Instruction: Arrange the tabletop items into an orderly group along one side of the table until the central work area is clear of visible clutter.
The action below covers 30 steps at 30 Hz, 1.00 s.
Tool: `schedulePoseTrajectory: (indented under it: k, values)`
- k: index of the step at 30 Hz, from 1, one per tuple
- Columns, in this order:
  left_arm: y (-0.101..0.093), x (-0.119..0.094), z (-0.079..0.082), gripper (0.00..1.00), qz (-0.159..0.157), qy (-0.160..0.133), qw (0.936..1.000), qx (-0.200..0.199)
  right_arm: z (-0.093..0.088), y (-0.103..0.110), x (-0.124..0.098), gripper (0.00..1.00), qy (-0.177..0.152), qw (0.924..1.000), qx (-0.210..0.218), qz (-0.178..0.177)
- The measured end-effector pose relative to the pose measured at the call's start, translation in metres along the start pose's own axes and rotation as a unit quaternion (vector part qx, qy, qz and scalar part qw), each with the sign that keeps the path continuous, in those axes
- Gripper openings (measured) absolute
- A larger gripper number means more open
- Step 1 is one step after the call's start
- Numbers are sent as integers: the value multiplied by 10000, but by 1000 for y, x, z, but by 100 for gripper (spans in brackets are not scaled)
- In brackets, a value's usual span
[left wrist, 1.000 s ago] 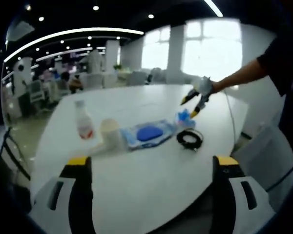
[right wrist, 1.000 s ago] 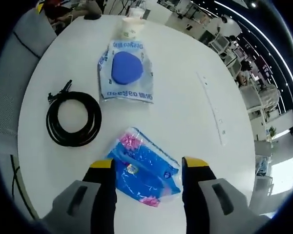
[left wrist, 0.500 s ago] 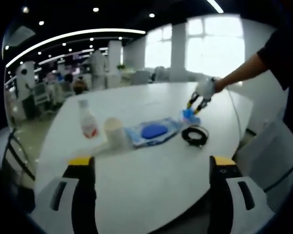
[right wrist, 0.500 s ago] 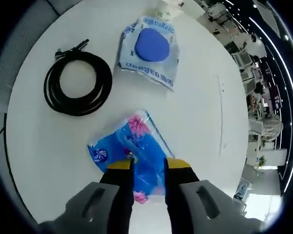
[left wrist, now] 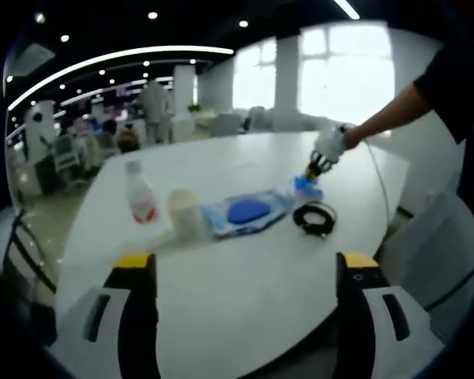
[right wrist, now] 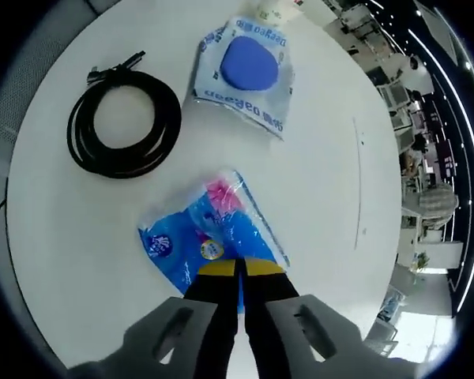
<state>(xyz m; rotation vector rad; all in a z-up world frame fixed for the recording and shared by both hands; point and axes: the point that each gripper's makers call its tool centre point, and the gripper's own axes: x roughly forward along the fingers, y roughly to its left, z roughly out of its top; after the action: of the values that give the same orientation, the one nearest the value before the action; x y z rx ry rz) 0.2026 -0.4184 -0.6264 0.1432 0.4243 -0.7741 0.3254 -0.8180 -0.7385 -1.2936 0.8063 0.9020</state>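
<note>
Since a second ago the right gripper has come down onto the blue packet and drawn its jaws together, from standing wide on either side of it to nearly touching, pinching the packet's near edge between the yellow tips. The packet lies flat on the white table, crinkled, with pink print at its far end.

In the right gripper view the coiled black cable lies to the left of the packet and apart from it. Beyond both lies a clear bag with a blue round pad inside, and a pale cup is just past that bag at the table's far edge.

From the left gripper view the same items run in a loose row across the table: a small bottle with a red label, the cup beside it, the bag with the blue pad, then the cable, with the blue packet just behind it. The right gripper reaches down to that packet, held by a person's outstretched arm. The left gripper hangs over the near edge of the table with its jaws spread wide, holding nothing.
</note>
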Motion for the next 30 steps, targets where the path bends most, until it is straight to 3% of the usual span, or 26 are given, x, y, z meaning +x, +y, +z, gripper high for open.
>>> schedulePoseTrajectory:
  k: [7, 15, 30]
  values:
    - [-1, 0, 0, 89, -20, -1, 10000, 20, -1, -6, -10, 0, -145, 9988, 455, -66]
    - [-2, -1, 1, 89, -30, -25, 10000, 39, 5, -7, -17, 0, -262, 9976, 640, -64]
    - [-2, -1, 0, 88, -24, -11, 9999, 100, 31, -3, -15, 0, -457, 9985, 303, 44]
